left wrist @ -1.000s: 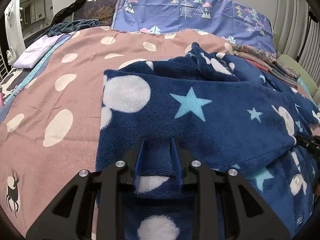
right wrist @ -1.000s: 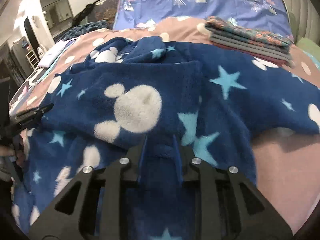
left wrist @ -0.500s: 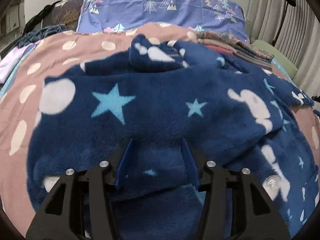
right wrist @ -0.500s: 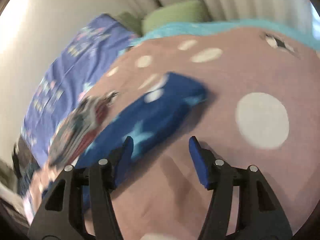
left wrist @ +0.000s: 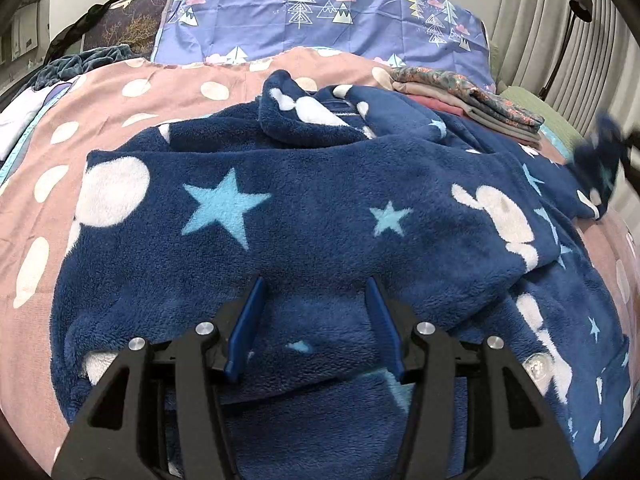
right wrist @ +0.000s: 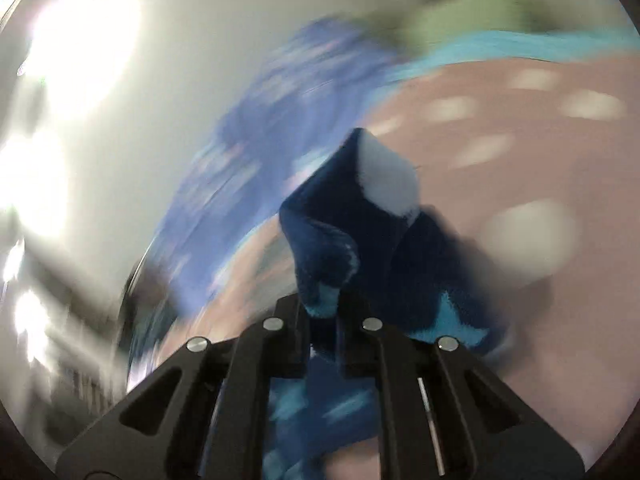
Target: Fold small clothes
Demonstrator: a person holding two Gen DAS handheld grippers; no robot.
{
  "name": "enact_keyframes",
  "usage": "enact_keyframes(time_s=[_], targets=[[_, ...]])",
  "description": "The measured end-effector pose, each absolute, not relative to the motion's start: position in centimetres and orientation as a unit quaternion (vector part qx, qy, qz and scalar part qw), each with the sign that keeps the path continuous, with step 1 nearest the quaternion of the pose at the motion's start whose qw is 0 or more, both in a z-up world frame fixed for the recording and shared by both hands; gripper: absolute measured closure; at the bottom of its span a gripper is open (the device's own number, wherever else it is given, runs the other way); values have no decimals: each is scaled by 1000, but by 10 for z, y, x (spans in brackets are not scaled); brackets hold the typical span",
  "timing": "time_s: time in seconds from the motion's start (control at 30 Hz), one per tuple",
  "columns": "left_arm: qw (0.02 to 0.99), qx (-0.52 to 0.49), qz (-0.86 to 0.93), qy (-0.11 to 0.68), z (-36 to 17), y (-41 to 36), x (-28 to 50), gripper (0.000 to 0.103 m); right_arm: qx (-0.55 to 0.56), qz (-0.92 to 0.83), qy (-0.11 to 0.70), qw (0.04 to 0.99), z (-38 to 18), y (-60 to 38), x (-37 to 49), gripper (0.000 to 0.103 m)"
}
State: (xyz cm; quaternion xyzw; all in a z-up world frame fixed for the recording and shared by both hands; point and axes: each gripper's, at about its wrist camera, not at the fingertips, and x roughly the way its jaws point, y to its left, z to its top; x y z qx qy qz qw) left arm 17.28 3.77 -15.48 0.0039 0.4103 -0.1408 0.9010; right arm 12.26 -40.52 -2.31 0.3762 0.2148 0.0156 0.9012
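Left wrist: fleece garment (left wrist: 320,216) lies lengthwise across the bed (left wrist: 120,92)

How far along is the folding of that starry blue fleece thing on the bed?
Done: a stack of folded clothes sits at the far right. In hand: one side of the blue fleece garment lies folded across its middle; the right gripper is shut on a fleece end, while the left gripper is open above it. Left: the remaining folds and stacking.
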Motion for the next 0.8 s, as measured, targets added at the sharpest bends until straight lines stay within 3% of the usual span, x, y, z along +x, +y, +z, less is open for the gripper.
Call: enact_keyframes(time_s=[0.17,0.33,0.43,0.5,0.63,0.8], targets=[[901,-9,-147,408,-154,41,173,49,239,180,292,909,-36,-238,141,94],[900,-17,-153,408,-153,43,174,48,204,189,405,871,-109,-180,148,88],[899,-31,-163,406,-151,48,173,46,220,195,395,870,-116,-183,139,88],[897,-53,-174,403,-144,51,173,44,222,204,392,869,-115,-184,135,80],[859,-184,-258,403,-125,48,177,41,194,210,376,881,-117,-189,129,77],[830,-173,-305,434,-121,-3,197,31,183,208,366,888,-112,-197,112,73]])
